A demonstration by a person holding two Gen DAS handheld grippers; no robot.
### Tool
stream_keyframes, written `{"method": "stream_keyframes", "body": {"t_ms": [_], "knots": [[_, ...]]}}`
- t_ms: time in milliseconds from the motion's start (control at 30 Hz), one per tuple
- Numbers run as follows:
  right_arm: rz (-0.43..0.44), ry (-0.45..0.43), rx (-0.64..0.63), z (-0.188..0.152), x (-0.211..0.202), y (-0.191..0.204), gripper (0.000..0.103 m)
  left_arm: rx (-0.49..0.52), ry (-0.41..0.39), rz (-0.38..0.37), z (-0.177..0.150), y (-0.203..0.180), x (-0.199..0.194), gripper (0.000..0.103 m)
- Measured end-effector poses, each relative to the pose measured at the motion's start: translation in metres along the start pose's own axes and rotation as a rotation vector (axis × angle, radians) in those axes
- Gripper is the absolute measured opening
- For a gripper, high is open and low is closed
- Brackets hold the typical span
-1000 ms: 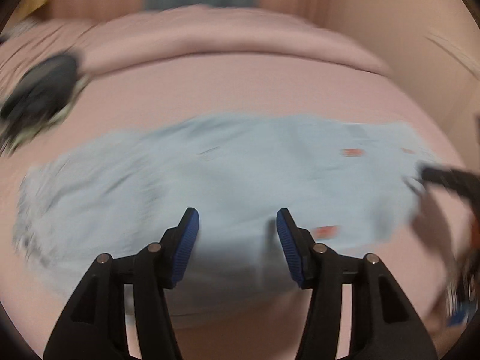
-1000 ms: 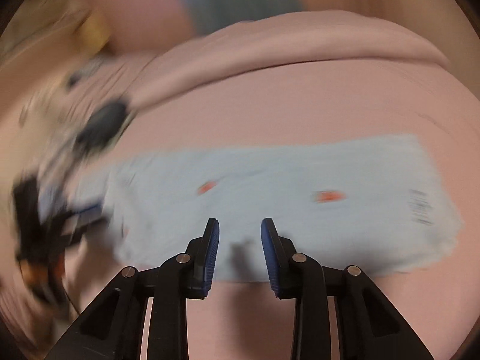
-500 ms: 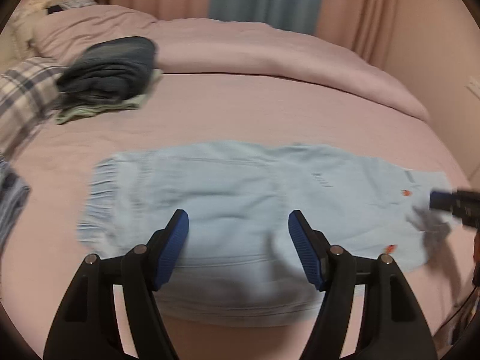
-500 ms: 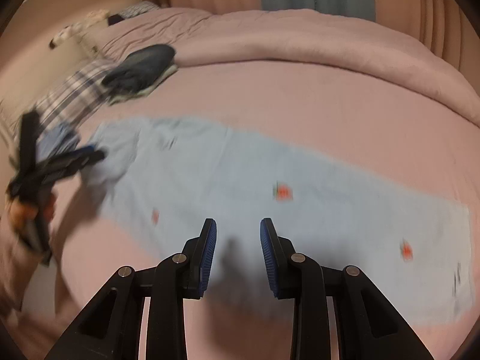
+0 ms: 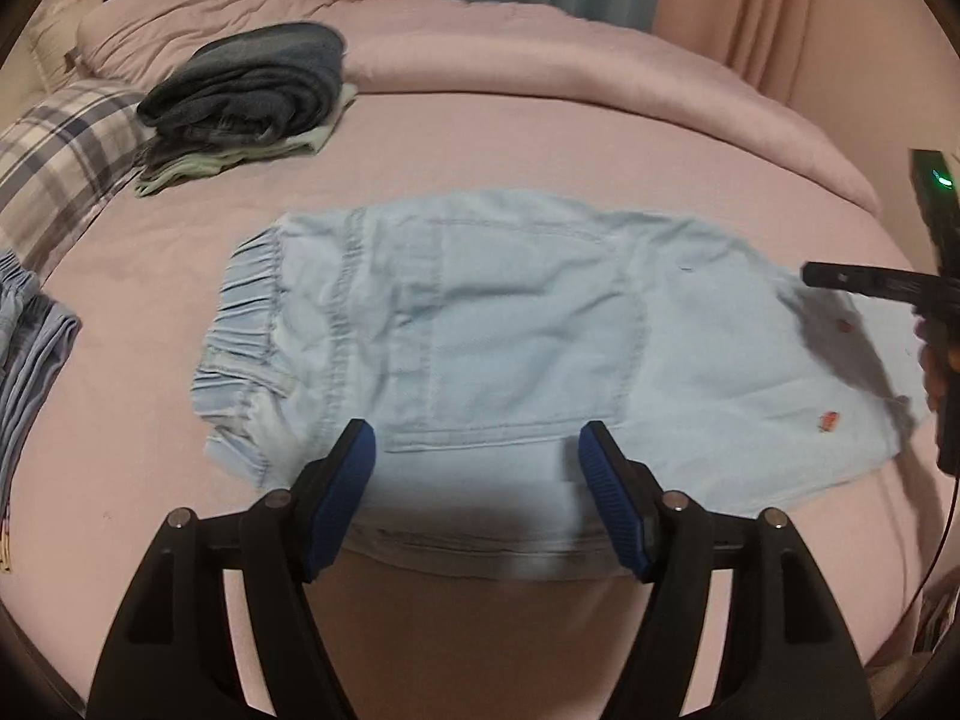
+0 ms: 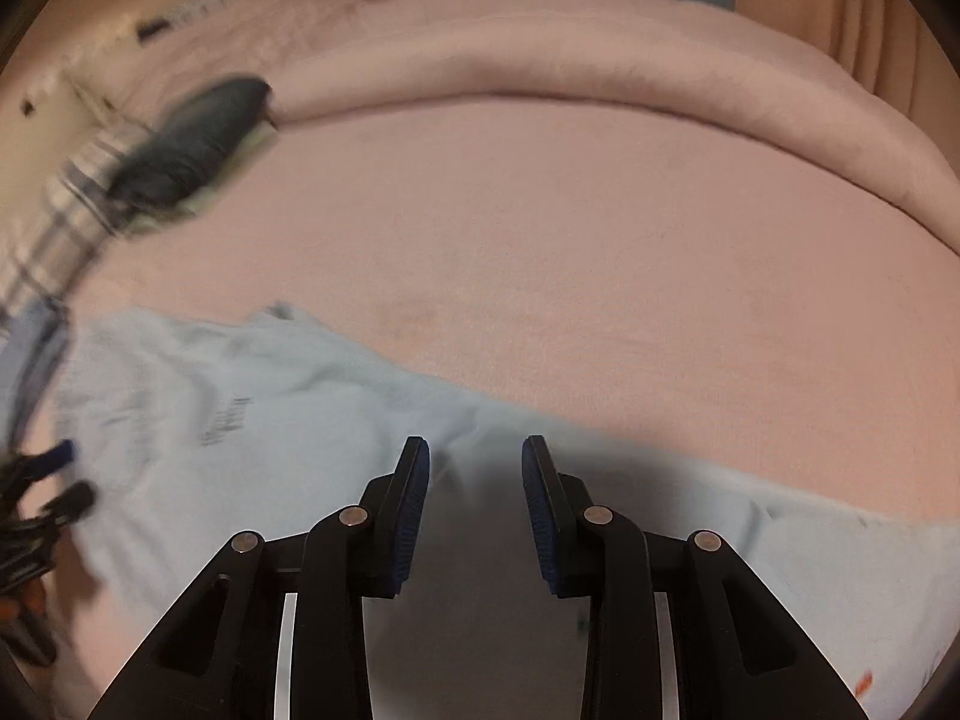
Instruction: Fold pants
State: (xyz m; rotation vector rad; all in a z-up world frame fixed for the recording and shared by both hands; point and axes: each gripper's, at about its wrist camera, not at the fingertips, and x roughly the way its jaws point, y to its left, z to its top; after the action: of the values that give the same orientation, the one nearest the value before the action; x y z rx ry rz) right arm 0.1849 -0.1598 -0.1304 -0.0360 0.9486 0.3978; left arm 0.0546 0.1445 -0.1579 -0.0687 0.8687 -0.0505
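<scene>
Pants [image 5: 510, 336] flat on pink bed [image 5: 540, 138]; I see left gripper [image 5: 477, 456] spread wide over their near edge, right gripper [image 6: 475, 468] parted, empty above them

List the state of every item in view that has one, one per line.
light blue pants: lying spread flat on the bed, not yet folded
left gripper: open wide, empty, above the near edge of the pants
right gripper: open, empty, over the pants
dark clothes pile: folded and stacked, apart from the pants
pink duvet: bunched along the far side of the bed
</scene>
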Motion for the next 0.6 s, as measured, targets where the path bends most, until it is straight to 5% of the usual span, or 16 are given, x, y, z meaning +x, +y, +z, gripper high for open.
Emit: {"method": "stream_keyframes", "body": {"t_ms": [100, 233, 333, 467, 600], "knots": [[0.079, 0.007, -0.007, -0.033, -0.029, 0.012, 0.036, 0.042, 0.045, 0.034, -0.011, -0.008, 0.007, 0.074], [0.018, 0.095, -0.133, -0.099, -0.039, 0.029, 0.036, 0.044, 0.072, 0.027, -0.015, -0.008, 0.001, 0.074], [0.035, 0.039, -0.148, -0.127, -0.057, 0.026, 0.036, 0.047, 0.083, 0.042, -0.014, -0.011, -0.008, 0.074], [0.111, -0.036, 0.048, -0.135, -0.102, -0.018, 0.043, 0.045, 0.044, -0.004, -0.009, -0.025, -0.027, 0.074], [0.053, -0.164, 0.353, -0.162, -0.148, -0.097, 0.055, 0.062, 0.017, -0.079, -0.001, -0.054, -0.032, 0.075]]}}
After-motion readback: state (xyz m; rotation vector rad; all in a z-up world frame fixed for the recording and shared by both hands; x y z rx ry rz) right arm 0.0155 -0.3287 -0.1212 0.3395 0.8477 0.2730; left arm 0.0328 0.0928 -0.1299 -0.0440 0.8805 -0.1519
